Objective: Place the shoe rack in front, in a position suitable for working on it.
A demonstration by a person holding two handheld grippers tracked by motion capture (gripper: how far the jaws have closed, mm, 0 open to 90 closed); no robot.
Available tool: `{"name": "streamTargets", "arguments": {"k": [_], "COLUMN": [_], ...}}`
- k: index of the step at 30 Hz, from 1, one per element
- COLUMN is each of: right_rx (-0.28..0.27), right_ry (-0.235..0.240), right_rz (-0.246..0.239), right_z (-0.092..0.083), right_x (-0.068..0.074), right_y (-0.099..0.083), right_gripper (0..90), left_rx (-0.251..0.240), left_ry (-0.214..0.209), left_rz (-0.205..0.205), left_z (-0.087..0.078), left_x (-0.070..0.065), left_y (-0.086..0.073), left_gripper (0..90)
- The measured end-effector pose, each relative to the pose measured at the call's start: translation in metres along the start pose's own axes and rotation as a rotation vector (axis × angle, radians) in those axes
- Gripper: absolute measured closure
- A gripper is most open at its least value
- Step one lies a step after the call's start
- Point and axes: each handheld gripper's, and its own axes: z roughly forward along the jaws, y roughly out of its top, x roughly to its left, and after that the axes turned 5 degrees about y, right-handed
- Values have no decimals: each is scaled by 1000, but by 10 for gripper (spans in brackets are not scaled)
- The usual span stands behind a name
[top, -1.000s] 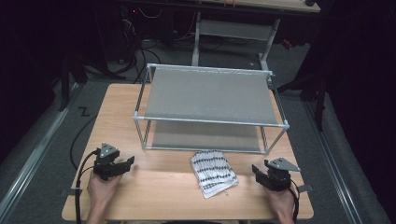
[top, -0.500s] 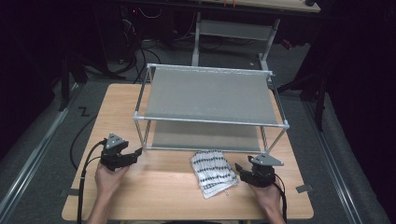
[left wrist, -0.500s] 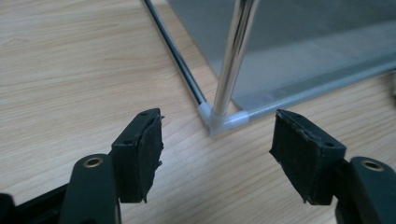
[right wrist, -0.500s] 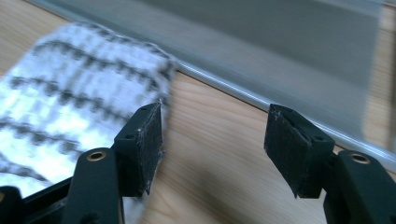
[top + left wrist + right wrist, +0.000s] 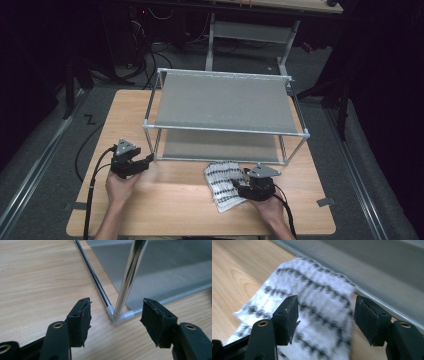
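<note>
Folded white cloth [image 5: 225, 184] with rows of black marks, flat on the wooden desk [image 5: 165, 210], just in front of the two-tier metal rack [image 5: 225, 107]. Long axis roughly from the rack's front rail towards the person's edge of the desk, tilted slightly so the near end sits farther right in the high view; black rows crosswise to that axis. Far end almost touching the rack's lower front rail.

Right gripper [image 5: 243, 186] low at the cloth's right edge, pointing left across it. Seen from the right gripper view [image 5: 325, 317]: jaws wide apart, just been opening, cloth [image 5: 312, 315] lying beneath and between them, pads not pressing on it. Picture blurred there, so contact with the fabric from above impossible to judge.

Left gripper [image 5: 149, 160] well apart from the cloth, at the rack's front-left corner, pointing right towards it. In the left gripper view [image 5: 115, 320]: jaws apart though just been closing, white plastic corner joint [image 5: 117, 316] and upright chrome post [image 5: 128, 277] framed in the gap ahead of the pads, untouched. Grey lower shelf [image 5: 160, 270] behind.
</note>
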Motion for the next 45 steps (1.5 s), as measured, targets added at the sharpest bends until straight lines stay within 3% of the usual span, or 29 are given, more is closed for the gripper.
{"name": "streamTargets", "arguments": {"k": [3,7,14,19,25,31,32,33,38,45], "right_rx": [16,42,73,93,78,95,97,98,98,87], "right_ry": [18,37,48,70,82,96,97,97,94,57], "right_rz": [-13,-17,-20,-33,-50,-73,-76,-79,-87,-92], "right_z": [8,19,29,31,29,27,27,27,26,20], "right_x": [5,9,12,11,9,8,8,8,9,8], "right_y": [3,4,2,0,-4,-3,-3,-3,-3,-2], "right_gripper": [355,331,323,431,575,718,734,749,797,823], "left_rx": [-3,-13,-34,-34,-39,-62,-62,-54,-59,-66], "left_ry": [2,-23,-28,-56,-57,-64,-64,-52,-52,-55], "left_rz": [6,-41,-34,-45,-44,-65,-65,-39,-20,-4], "left_z": [3,5,6,7,6,-1,-1,-1,0,1], "left_x": [-2,0,-1,-1,1,2,2,0,-3,-5], "left_y": [4,4,5,5,5,10,10,14,25,32], "left_gripper": [418,472,532,574,606,555,545,536,524,592]}}
